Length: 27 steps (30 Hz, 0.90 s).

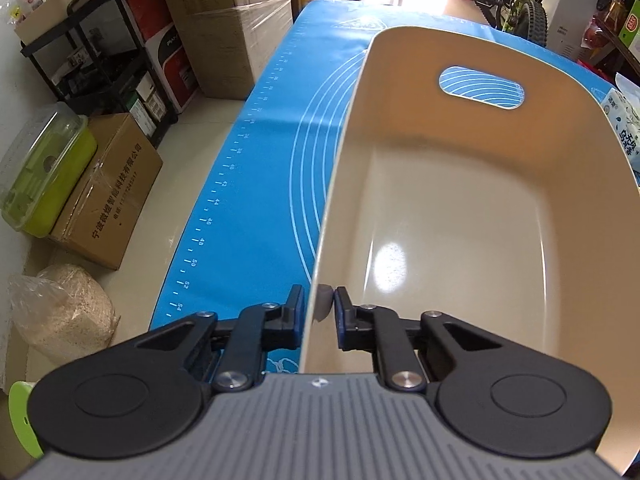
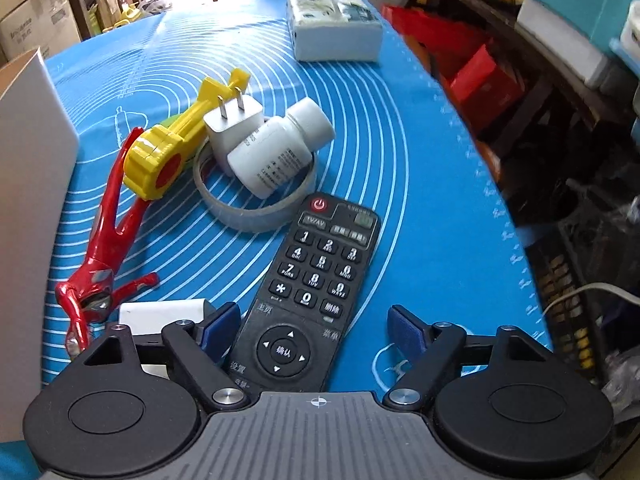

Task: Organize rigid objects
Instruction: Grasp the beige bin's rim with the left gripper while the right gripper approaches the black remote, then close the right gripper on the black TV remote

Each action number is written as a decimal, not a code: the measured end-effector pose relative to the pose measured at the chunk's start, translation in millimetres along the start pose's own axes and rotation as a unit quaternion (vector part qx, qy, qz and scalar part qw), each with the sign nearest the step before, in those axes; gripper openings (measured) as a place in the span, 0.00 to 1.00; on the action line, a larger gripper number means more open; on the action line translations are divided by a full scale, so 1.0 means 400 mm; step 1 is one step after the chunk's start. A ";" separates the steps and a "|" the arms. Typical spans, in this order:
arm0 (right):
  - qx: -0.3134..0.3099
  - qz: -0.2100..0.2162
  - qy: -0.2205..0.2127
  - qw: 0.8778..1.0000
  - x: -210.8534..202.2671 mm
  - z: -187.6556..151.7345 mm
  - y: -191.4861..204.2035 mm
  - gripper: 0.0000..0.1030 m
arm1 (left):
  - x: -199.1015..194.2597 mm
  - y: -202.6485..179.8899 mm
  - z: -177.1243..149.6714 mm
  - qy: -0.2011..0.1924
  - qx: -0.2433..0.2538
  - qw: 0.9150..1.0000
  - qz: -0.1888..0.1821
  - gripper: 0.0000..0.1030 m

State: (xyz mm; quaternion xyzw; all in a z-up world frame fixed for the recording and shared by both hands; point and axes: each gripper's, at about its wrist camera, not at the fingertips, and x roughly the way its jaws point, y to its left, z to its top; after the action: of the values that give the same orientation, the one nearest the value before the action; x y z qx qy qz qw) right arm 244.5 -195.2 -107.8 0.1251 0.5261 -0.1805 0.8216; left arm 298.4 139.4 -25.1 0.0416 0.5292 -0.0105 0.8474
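1. The glossy cream plastic bin (image 1: 460, 216) with a handle cut-out sits on the blue mat-covered surface (image 1: 256, 184), nothing in it.
2. Your left tool (image 1: 325, 308) points steeply down, clamped on the bin's near-left wall.
3. Your right tool (image 2: 314, 328) angles down, jaws apart, straddling the black remote control (image 2: 310, 292); its pads are not pressing it.

Black remote (image 2: 310, 292): red power btn, "TV/AV", digits 0–9 w/ "*", centre key "确认", also "主页", "菜单", "设置", "删除". Blue mat (image 1: 256, 184): white ruler scale along its edge, nos. 38 to 54 legible. Brown carton (image 1: 110, 196) on the floor: "宁波微煜智能科技有限公司". White bottle (image 2: 276, 148): label print too small to read. Tissue pack (image 1: 622, 120): Chinese chars, unclear.
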 end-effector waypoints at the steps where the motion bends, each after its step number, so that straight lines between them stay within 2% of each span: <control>1: 0.001 0.003 0.001 1.000 0.002 0.003 -0.004 0.80 | 0.000 0.002 0.000 0.000 -0.002 1.000 -0.004 0.11; 8: -0.005 0.016 -0.011 1.000 -0.005 -0.008 -0.003 0.74 | 0.002 0.004 0.001 0.001 -0.007 1.000 -0.009 0.11; 12: -0.014 0.023 -0.020 0.999 -0.015 -0.013 0.007 0.61 | 0.002 0.005 -0.001 0.001 -0.006 1.000 -0.009 0.11; 27: 0.020 0.034 -0.048 0.998 -0.046 -0.021 -0.034 0.53 | 0.004 0.004 0.000 0.001 -0.007 1.000 -0.009 0.11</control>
State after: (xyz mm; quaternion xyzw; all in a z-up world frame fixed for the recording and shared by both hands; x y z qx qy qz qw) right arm 224.6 -201.2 -95.0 0.1505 0.4781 -0.1682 0.8488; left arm 299.1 141.1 -26.5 0.0311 0.5303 -0.0148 0.8471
